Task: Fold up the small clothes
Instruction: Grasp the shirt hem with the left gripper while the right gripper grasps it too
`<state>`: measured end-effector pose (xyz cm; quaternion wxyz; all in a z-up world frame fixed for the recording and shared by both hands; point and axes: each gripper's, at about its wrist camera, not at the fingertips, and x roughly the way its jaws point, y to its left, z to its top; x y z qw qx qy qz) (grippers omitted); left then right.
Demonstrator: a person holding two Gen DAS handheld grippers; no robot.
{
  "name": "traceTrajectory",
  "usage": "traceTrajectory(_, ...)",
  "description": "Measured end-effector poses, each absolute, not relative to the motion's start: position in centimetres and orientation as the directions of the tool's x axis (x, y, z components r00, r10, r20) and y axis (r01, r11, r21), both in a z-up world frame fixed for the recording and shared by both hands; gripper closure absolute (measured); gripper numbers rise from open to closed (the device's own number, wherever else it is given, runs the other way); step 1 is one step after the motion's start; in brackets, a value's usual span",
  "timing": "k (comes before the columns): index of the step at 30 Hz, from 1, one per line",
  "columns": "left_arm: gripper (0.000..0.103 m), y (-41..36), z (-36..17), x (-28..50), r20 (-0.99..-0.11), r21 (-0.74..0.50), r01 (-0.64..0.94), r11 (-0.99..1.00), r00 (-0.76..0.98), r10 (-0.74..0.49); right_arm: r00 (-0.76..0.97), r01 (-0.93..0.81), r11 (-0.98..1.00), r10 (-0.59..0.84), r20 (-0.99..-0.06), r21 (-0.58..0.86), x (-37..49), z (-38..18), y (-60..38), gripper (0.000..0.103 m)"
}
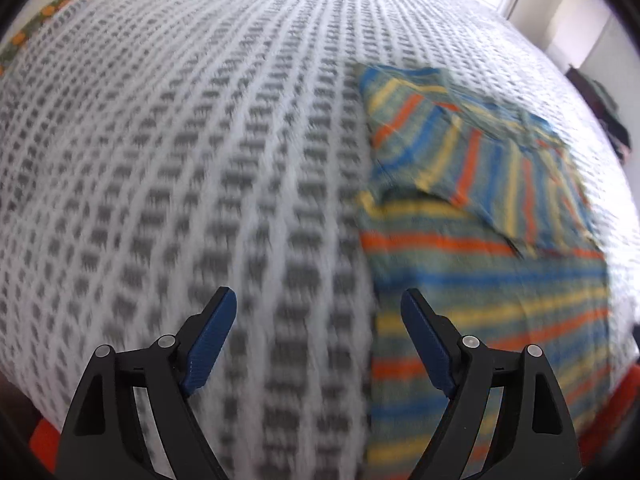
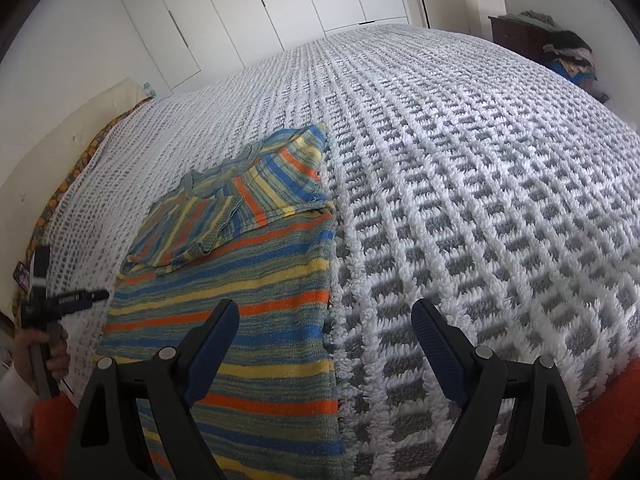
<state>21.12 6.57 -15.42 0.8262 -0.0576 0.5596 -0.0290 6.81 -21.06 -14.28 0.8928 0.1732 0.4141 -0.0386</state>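
A small striped knit garment (image 2: 256, 288) in blue, yellow, orange and green lies flat on the white-and-grey waffle bedspread (image 2: 460, 200), its upper part folded down over the body. In the blurred left wrist view the garment (image 1: 480, 264) lies to the right. My left gripper (image 1: 318, 300) hangs open above its left edge and the bedspread (image 1: 180, 160), nothing between the fingers. My right gripper (image 2: 326, 312) stands open over the garment's right edge, empty. The left gripper (image 2: 86, 298), held in a hand, also shows at the far left of the right wrist view.
White wardrobe doors (image 2: 280, 4) stand behind the bed. A dark dresser (image 2: 520, 32) with a pile of clothes (image 2: 572, 56) sits at the back right. A patterned sheet edge (image 2: 60, 196) runs along the bed's left side. Orange floor (image 2: 608, 412) shows below the bed edge.
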Motion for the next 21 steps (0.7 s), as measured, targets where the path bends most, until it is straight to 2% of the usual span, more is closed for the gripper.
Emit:
traceTrajectory(4, 0.017, 6.9, -14.4, 14.9, -0.903, -0.251, 0.047, 0.967, 0.348, -0.251, 0.613, 0.246, 0.855, 0.227, -0.757, 0.456, 6.5, -13.5, -24.4, 0.016)
traceTrajectory(9, 0.019, 6.4, -14.8, 9.1, -0.896, -0.346, 0.078, 0.935, 0.270, -0.353, 0.357, 0.268, 0.770, 0.479, -0.802, 0.579, 5.8, -14.8, -25.7, 0.016)
traceTrajectory(14, 0.024, 4.6, -15.8, 6.2, -0.912, -0.320, 0.116, 0.940, 0.231, -0.339, 0.105, 0.103, 0.881, 0.453, -0.885, 0.463, 3.9, -15.8, -21.1, 0.016)
traceTrajectory(19, 0.032, 2.3, -17.6, 6.0, -0.935, -0.305, 0.180, 0.935, 0.131, -0.330, -0.008, 0.151, 0.887, 0.442, -0.897, 0.436, 3.0, -19.8, -19.9, 0.016)
traceTrajectory(21, 0.042, 1.5, -18.2, 5.9, -0.935, -0.320, 0.211, 0.924, 0.086, -0.344, -0.069, 0.158, 0.894, 0.434, -0.898, 0.420, 2.9, -22.0, -19.5, 0.022)
